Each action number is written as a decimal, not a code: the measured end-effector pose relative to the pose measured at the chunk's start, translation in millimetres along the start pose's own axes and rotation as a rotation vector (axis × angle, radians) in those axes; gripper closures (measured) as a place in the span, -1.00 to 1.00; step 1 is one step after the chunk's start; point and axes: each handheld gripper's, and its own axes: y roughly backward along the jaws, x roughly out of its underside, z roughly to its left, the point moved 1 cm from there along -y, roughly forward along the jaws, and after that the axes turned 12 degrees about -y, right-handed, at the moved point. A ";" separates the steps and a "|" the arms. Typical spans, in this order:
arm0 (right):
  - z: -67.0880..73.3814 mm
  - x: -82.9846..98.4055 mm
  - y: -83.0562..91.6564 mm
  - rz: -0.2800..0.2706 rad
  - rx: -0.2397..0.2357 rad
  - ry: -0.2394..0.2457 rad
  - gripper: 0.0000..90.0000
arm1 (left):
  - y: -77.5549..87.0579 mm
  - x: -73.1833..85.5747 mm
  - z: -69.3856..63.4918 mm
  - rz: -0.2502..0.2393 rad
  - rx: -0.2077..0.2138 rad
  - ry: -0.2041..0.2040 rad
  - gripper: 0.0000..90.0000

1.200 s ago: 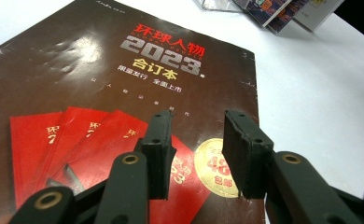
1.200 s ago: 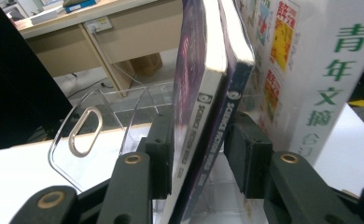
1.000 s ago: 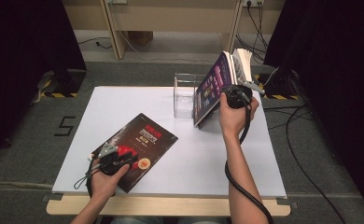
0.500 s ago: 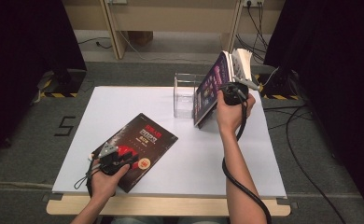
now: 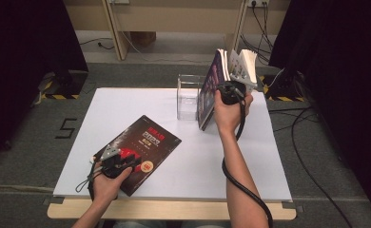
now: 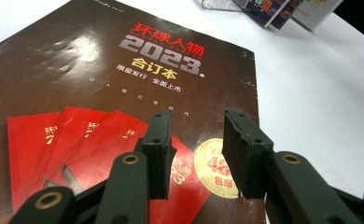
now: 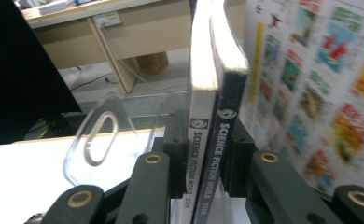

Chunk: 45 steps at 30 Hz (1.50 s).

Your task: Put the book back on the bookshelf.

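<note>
Right gripper (image 5: pixel 229 88) is standing at the far right part of the white surface (image 5: pixel 193 161), its jaws clamping two magazines (image 5: pixel 208 90) by their spines; the jaws have just been closing on them. The right gripper view is giving what the high view cannot: two spines side by side between the pads, one white (image 7: pixel 198 126), one dark (image 7: pixel 222 126), both reading "Science Fiction World". A third, colourful magazine (image 7: pixel 311 88) is standing just right of that gripper, outside the jaws (its pages blurred). Ahead and left of the jaws, the clear acrylic holder (image 7: pixel 101 135) is showing a slotted side wall; from above the holder (image 5: pixel 189 95) is sitting just left of the held magazines.

Left gripper (image 5: pixel 119 159) is hovering low at the near left, jaws parted and gripping nothing. Its own view is showing the dark magazine (image 6: pixel 124 74) lying flat beneath it, the red "2023" cover readable, the pads (image 6: pixel 157 140) over the gold sticker (image 6: pixel 215 165).

Edges: the dark magazine's (image 5: pixel 141 149) near corner is lying close to the front edge of the surface. Bare surface is lying between the two grippers and right of the left gripper.
</note>
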 end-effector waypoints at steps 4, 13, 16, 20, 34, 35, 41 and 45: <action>7.5 2.1 -0.9 -0.009 -0.001 0.020 0.68 | 0.6 -0.2 0.9 -0.003 -0.001 0.001 0.38; 8.4 3.2 -1.0 -0.016 -0.005 0.015 0.67 | 0.7 -0.1 0.9 -0.003 -0.002 0.001 0.38; 5.7 1.8 -1.6 -0.013 -0.009 0.000 0.65 | 0.1 0.0 0.0 0.000 0.001 -0.002 0.38; 5.9 -1.3 -4.3 0.000 -0.015 0.002 0.58 | -0.2 0.1 -0.1 0.002 0.002 -0.003 0.38; 9.8 -4.8 -21.8 0.036 0.013 -0.017 0.50 | 0.7 0.1 1.6 -0.001 0.000 0.001 0.38; 9.8 -4.8 -21.8 0.036 0.013 -0.017 0.50 | 0.7 0.1 1.6 -0.001 0.000 0.001 0.38; 7.1 -6.3 -24.2 0.046 0.047 -0.020 0.67 | -0.1 0.4 1.1 0.000 0.003 0.002 0.38; 5.2 -5.8 -23.6 0.040 0.046 -0.028 0.70 | -0.3 0.6 0.8 0.001 0.002 0.002 0.38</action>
